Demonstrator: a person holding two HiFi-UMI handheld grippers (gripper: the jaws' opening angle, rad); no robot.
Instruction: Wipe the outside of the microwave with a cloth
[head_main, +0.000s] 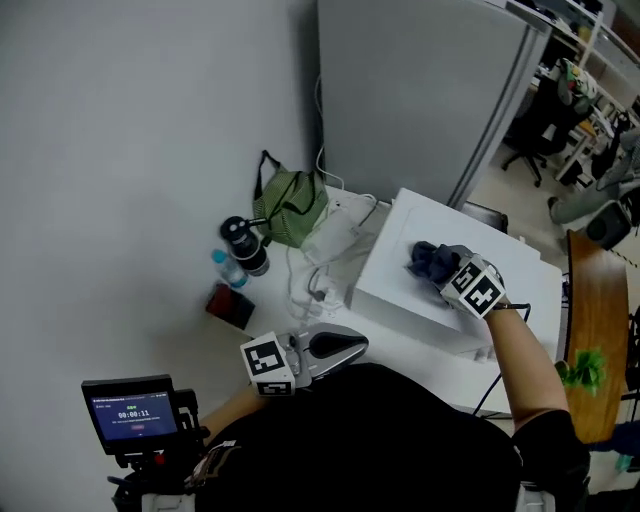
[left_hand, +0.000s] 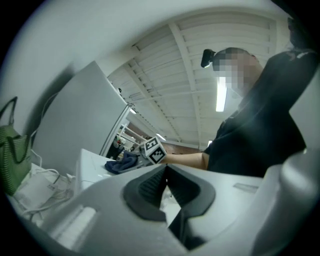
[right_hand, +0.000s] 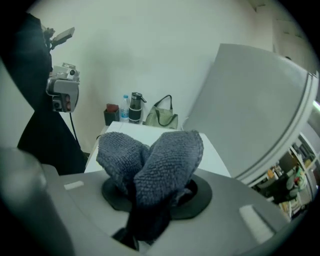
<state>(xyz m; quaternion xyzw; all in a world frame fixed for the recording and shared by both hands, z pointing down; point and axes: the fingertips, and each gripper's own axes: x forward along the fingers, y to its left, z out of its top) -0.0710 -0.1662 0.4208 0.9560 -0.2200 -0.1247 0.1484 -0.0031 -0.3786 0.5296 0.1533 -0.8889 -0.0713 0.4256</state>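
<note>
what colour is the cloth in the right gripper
Dark blue-grey; the cloth shows best in the right gripper view.

Grey, black-padded left gripper (left_hand: 166, 175) and right gripper (head_main: 445, 275) bear marker cubes (head_main: 268, 364); black shirt (head_main: 380, 440).

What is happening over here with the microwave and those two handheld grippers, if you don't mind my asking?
A person holds a gripper in each hand and is set up to wipe the white microwave. The right gripper is shut on a dark blue cloth, which lies on the microwave's top. The left gripper is idle near the person's body, jaws together with nothing between them. A green bag sits beside the microwave by the wall.
</note>
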